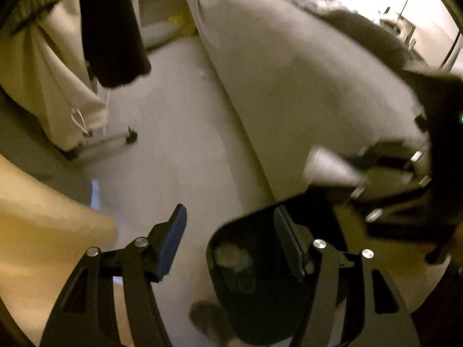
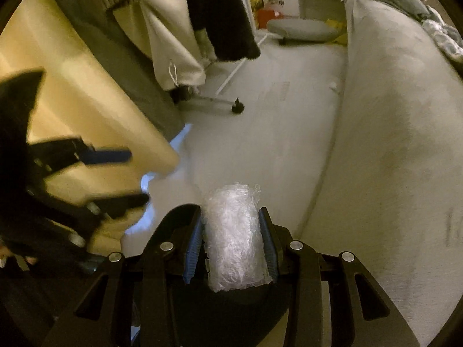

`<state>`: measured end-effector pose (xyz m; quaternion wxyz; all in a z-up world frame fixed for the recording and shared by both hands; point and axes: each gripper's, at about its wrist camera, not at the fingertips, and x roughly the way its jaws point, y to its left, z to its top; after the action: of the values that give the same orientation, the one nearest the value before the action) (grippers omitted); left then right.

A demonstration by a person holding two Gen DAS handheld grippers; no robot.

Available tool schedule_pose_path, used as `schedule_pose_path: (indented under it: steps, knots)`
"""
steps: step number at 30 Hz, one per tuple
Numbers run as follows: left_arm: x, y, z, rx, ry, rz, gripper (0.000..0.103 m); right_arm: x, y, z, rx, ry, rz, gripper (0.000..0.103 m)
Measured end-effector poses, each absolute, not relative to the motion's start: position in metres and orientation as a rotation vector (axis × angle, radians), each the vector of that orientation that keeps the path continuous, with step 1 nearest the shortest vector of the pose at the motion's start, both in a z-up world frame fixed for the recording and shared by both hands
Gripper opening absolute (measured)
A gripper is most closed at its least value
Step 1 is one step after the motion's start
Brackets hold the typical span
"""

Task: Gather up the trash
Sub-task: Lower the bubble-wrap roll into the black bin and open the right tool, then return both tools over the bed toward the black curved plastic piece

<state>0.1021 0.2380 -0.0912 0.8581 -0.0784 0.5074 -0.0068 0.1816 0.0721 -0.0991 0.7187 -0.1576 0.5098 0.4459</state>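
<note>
My right gripper (image 2: 231, 219) is shut on a roll of clear bubble wrap (image 2: 234, 245), which stands upright between its blue pads. A black trash bin (image 2: 225, 312) lies right below that roll. In the left wrist view the bin (image 1: 260, 295) sits under my left gripper (image 1: 230, 240), which is open with nothing between its fingers; its right finger hangs over the bin's mouth. Some crumpled trash (image 1: 231, 256) lies inside the bin. The right gripper (image 1: 358, 173) shows blurred at the right with the bubble wrap (image 1: 327, 167). The left gripper (image 2: 118, 177) appears blurred on the left of the right wrist view.
A pale bed or mattress (image 2: 405, 144) runs along the right. A clothes rack with a wheeled foot (image 2: 237, 108) and hanging garments (image 2: 179, 43) stands at the back left. Light wooden furniture (image 2: 72, 101) is close on the left. White floor (image 2: 260, 133) lies between them.
</note>
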Motion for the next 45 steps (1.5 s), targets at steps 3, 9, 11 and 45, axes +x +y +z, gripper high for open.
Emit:
schedule_pose_path:
  steps: [3,9,11,45]
  knots:
    - [0.100,0.244,-0.075,-0.185,0.984,-0.014,0.061,0.176,0.078,-0.111,-0.374,1.159,0.994,0.039]
    - [0.096,0.255,-0.050,-0.215,0.869,0.006,0.052,0.166,0.087,-0.131,-0.420,1.210,1.004,0.039]
    - [0.095,0.257,-0.043,-0.209,0.836,0.009,0.050,0.164,0.088,-0.138,-0.436,1.225,1.004,0.039]
    - [0.106,0.210,0.030,-0.228,0.551,-0.027,0.053,0.120,0.067,-0.141,-0.575,1.265,1.066,0.058]
